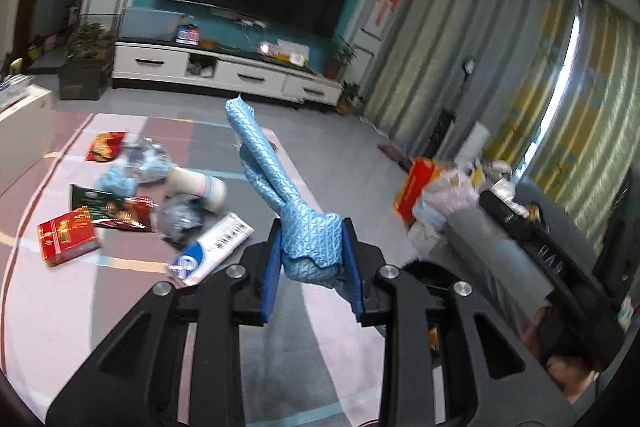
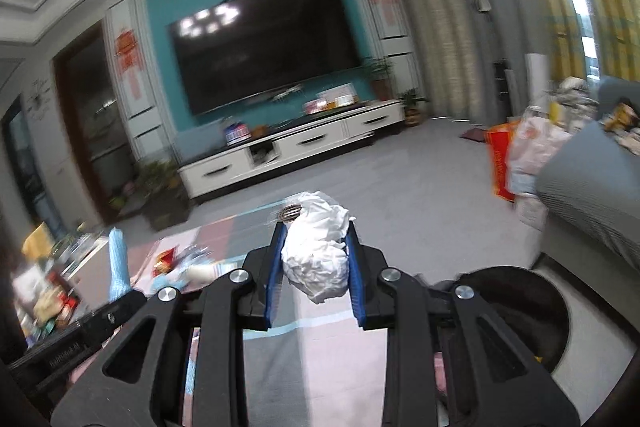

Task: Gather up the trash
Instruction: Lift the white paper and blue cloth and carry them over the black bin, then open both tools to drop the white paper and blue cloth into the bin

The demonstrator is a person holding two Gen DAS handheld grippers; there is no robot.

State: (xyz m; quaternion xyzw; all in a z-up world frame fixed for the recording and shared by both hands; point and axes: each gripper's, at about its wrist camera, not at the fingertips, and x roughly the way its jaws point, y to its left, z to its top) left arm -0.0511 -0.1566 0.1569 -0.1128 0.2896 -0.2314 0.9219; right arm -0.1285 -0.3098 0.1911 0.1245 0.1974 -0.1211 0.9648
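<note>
My left gripper is shut on a twisted light-blue textured cloth and holds it up above the floor mat. My right gripper is shut on a crumpled white paper ball, also held in the air. The blue cloth also shows at the left of the right wrist view. Several pieces of trash lie on the mat to the left: a red box, a dark snack packet, a white cup, a blue-white tube box.
A dark round bin sits low at the right, partly hidden by my right gripper. A grey sofa stands on the right with a red bag and plastic bags beside it. A white TV cabinet stands at the far wall.
</note>
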